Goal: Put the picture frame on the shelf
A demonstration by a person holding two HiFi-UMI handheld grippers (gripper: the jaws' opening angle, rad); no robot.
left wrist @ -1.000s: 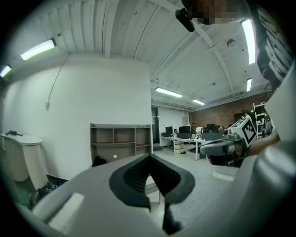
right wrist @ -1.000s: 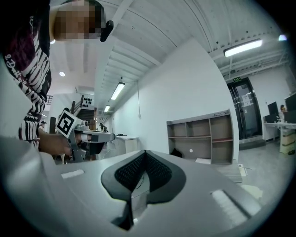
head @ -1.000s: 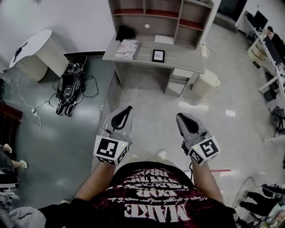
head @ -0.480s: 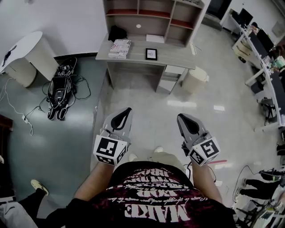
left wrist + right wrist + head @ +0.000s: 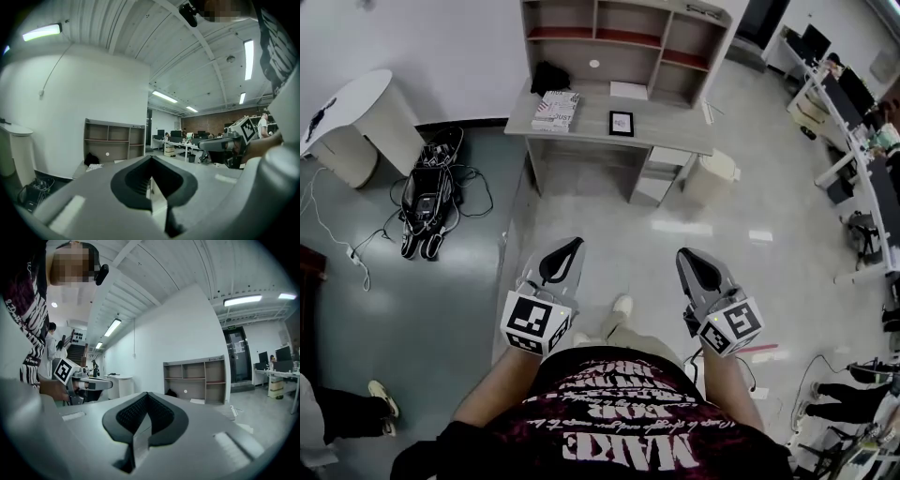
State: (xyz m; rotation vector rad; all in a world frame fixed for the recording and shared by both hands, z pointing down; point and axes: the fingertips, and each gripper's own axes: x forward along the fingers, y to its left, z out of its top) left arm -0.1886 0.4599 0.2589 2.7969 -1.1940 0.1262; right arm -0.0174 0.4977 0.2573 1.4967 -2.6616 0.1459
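Note:
The picture frame (image 5: 621, 123), small, dark-rimmed and upright, stands on a grey desk (image 5: 675, 128) far ahead of me. Behind it, on the desk, rises the open shelf unit (image 5: 623, 37), also seen in the left gripper view (image 5: 114, 140) and the right gripper view (image 5: 194, 376). My left gripper (image 5: 575, 245) and right gripper (image 5: 685, 254) are held side by side over the floor, well short of the desk. Each is shut with nothing between its jaws, as the left gripper view (image 5: 151, 159) and the right gripper view (image 5: 146, 395) show.
Books (image 5: 555, 108), a black object (image 5: 548, 77) and a white sheet (image 5: 630, 90) also lie on the desk. A pale bin (image 5: 712, 178) stands at its right end. Bags and cables (image 5: 427, 192) lie at left beside a round white table (image 5: 347, 117). Office desks (image 5: 853, 122) line the right.
The person has stepped forward, one foot now showing between the grippers. Both grippers sit slightly lower in the head view and remain shut and empty.

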